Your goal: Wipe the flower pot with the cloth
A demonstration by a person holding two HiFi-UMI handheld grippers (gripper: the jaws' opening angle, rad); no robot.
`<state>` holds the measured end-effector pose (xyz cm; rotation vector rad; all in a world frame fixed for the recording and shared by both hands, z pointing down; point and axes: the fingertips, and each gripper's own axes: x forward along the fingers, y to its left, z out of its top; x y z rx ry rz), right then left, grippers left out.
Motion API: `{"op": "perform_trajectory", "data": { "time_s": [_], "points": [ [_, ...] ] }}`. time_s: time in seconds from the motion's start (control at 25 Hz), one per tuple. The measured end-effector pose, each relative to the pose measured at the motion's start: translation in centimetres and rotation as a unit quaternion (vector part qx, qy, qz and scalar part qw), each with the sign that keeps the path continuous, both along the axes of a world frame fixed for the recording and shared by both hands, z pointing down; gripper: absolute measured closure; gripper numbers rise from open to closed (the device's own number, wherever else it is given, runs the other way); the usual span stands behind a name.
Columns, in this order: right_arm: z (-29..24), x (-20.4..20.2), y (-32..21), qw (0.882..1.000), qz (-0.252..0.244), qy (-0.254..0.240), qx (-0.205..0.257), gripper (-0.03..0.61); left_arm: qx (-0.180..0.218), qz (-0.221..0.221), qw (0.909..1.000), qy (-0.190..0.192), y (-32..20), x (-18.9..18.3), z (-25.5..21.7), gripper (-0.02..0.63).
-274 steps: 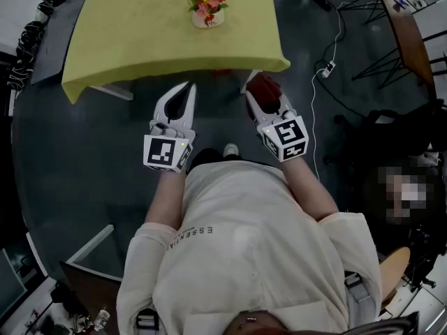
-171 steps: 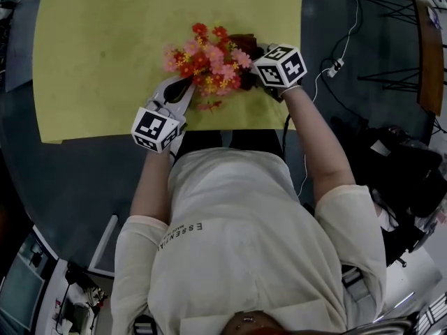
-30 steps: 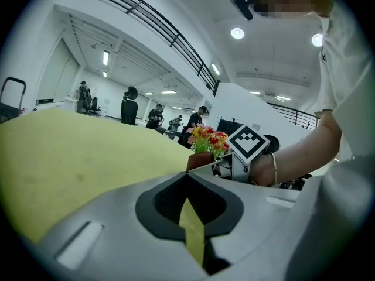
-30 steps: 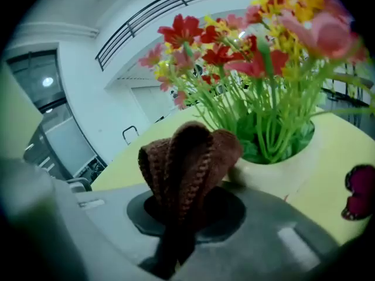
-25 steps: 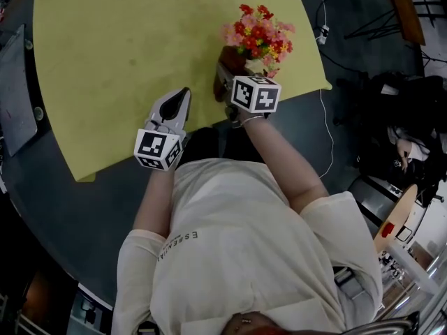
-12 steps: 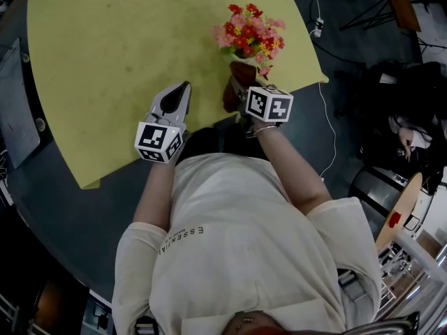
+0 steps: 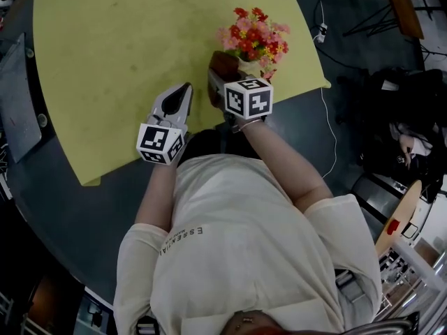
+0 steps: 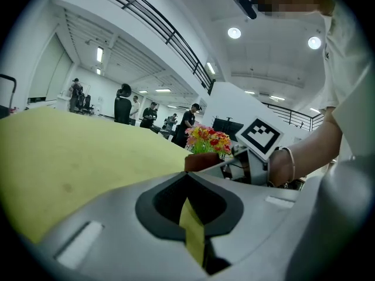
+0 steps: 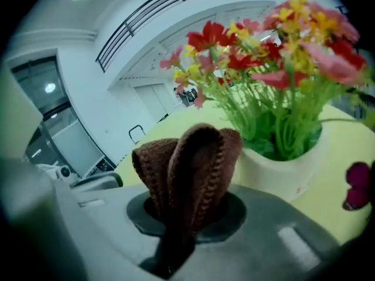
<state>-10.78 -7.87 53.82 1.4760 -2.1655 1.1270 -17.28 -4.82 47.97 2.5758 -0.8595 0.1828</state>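
A white flower pot [image 7: 250, 67] with red, pink and yellow flowers [image 7: 255, 35] stands near the right front corner of the yellow table [image 7: 119, 40]. My right gripper [image 7: 218, 77] is shut on a folded brown knitted cloth [image 7: 222, 64], held at the pot's left side. In the right gripper view the cloth [image 9: 188, 164] rises from the shut jaws right beside the pot [image 9: 288, 170]; contact cannot be told. My left gripper [image 7: 183, 91] is shut and holds nothing, low over the table, left of the pot. In the left gripper view its jaws [image 8: 190, 183] point across the tabletop.
The table's front edge runs just under both grippers, with dark floor below. A grey flat panel [image 7: 15, 89] lies at the table's left. Cables and a power strip [image 7: 322, 29] lie on the floor to the right. A small dark pink petal [image 9: 357, 191] lies by the pot.
The right gripper with the cloth slid round to the pot's near side, then back to its left side. The left gripper has stayed where it was.
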Motion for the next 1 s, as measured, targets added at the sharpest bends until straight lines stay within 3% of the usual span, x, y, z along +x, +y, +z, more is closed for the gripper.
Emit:
{"op": "perform_trajectory", "data": {
  "time_s": [0.2, 0.44, 0.72, 1.0],
  "points": [
    [1.5, -0.1, -1.8, 0.996, 0.056, -0.063, -0.028, 0.530, -0.006, -0.017, 0.9998, -0.006, 0.5, -1.3, 0.4, 0.602],
    [2.1, 2.6, 0.8, 0.995, 0.077, -0.058, -0.035, 0.530, -0.006, -0.012, 0.9999, -0.006, 0.4, -1.1, 0.8, 0.602],
    [2.6, 9.4, 5.6, 0.993, 0.106, -0.022, -0.055, 0.531, 0.003, 0.037, 0.9993, -0.005, -0.2, 3.5, 0.7, 0.603],
    [3.4, 16.5, 7.9, 0.990, 0.121, -0.004, -0.068, 0.529, 0.020, 0.078, 0.9960, -0.038, -0.4, 9.0, 1.4, 0.601]
  ]
}}
